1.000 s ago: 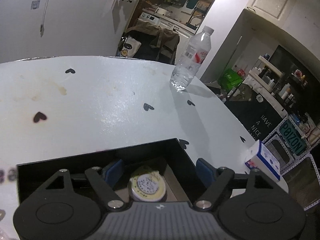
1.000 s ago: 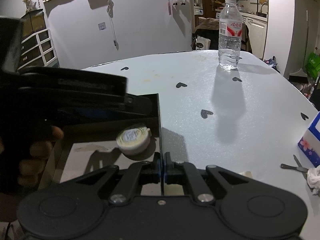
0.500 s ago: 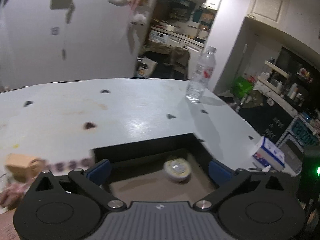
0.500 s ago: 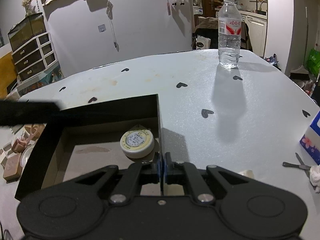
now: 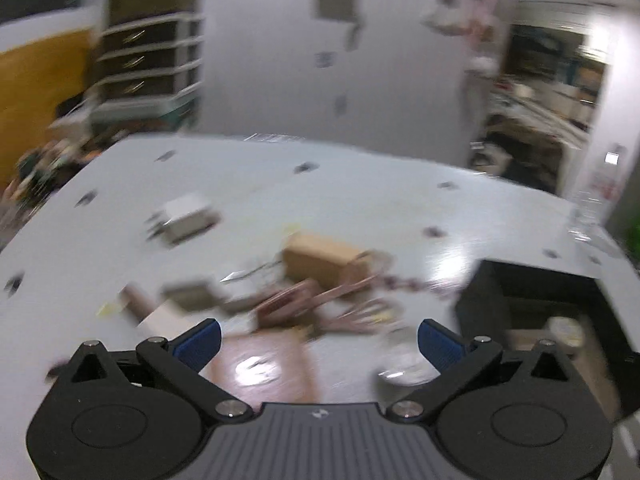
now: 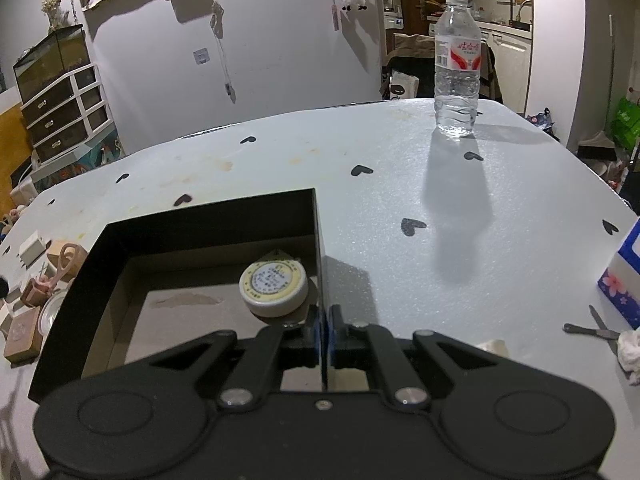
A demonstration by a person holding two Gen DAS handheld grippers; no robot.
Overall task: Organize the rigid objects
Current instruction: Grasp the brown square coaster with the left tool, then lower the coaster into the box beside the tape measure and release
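One round cream tin (image 6: pixel 274 286) lies inside the black box (image 6: pixel 208 220), just beyond the right gripper (image 6: pixel 323 326) pinching its wall; left gripper (image 5: pixel 318 342) gapes empty.

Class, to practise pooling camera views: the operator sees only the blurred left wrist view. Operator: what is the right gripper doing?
Observer: The right gripper is shut on the black box's right wall.
Operator: What lies further right on the table?
Observer: A blue and white carton sits at the right edge.
Operator: Anything beside it?
Observer: A small metal tool lies next to a crumpled tissue.
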